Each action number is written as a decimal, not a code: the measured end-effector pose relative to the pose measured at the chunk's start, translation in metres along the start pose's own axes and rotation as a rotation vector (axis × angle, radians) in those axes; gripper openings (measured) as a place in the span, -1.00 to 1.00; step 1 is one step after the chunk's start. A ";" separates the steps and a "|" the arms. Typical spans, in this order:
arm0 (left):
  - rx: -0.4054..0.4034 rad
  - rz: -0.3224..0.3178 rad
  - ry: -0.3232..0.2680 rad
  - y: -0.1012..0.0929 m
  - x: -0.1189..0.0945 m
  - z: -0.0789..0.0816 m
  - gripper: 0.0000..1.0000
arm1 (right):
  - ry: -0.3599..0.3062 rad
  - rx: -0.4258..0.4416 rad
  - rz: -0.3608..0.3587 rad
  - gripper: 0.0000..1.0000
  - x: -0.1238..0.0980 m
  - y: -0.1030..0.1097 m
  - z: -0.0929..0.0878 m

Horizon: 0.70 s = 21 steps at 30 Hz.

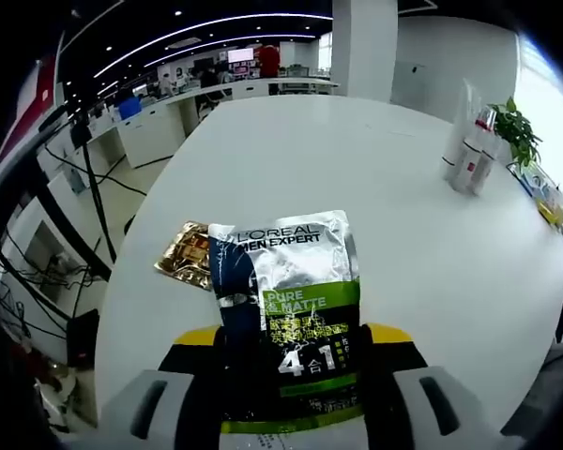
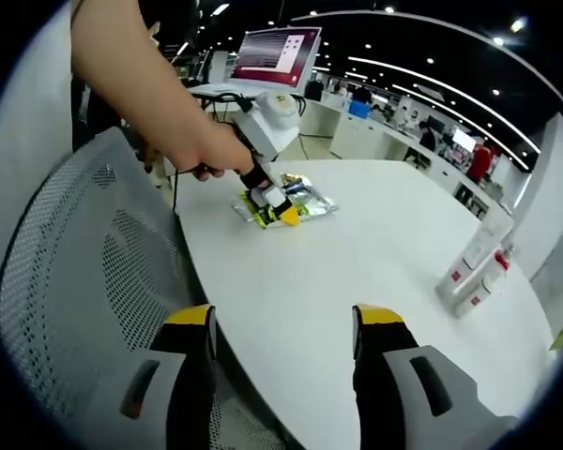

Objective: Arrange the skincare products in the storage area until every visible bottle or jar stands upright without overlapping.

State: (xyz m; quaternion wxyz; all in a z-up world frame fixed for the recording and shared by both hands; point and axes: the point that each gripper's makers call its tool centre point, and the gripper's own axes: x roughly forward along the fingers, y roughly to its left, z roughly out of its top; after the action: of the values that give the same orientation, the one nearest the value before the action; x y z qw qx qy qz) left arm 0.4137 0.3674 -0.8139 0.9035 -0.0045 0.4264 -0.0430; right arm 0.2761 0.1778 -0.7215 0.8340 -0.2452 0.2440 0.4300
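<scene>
White bench (image 1: 432,244), mesh chair (image 2: 84,281) at its edge, white bottles (image 1: 469,155) far off.
Left hand-held gripper (image 1: 291,361) clamps silver "L'ORÉAL MEN EXPERT PURE & MATTE" sachet (image 1: 296,281) beside gold packet (image 1: 188,253); right hand-held gripper (image 2: 281,328) gapes empty.

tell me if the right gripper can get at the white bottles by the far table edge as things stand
Probably yes: the right gripper is open and empty, and bare table lies between it and the white bottles.

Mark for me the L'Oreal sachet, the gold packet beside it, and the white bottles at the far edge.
L'Oreal sachet (image 1: 296,281): left gripper view, on its silver and green front.
Gold packet (image 1: 186,253): left gripper view, on its exposed left part.
White bottles (image 2: 471,270): right gripper view, on the body of the nearer bottle.
</scene>
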 end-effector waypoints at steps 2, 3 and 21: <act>0.012 -0.009 -0.018 -0.001 -0.001 0.002 0.08 | 0.007 0.004 0.004 0.09 0.000 0.000 -0.001; 0.020 -0.037 -0.031 -0.006 -0.003 0.003 -0.04 | 0.014 0.007 0.006 0.08 0.001 0.001 -0.003; -0.133 -0.398 -0.249 -0.025 -0.049 0.043 -0.89 | 0.093 0.007 -0.001 0.06 0.005 -0.001 -0.017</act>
State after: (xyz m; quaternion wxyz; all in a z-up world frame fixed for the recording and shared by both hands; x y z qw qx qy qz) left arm 0.4135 0.3448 -0.7478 0.9206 -0.1532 0.3042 -0.1910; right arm 0.2766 0.1699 -0.7371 0.8227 -0.2620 0.2838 0.4171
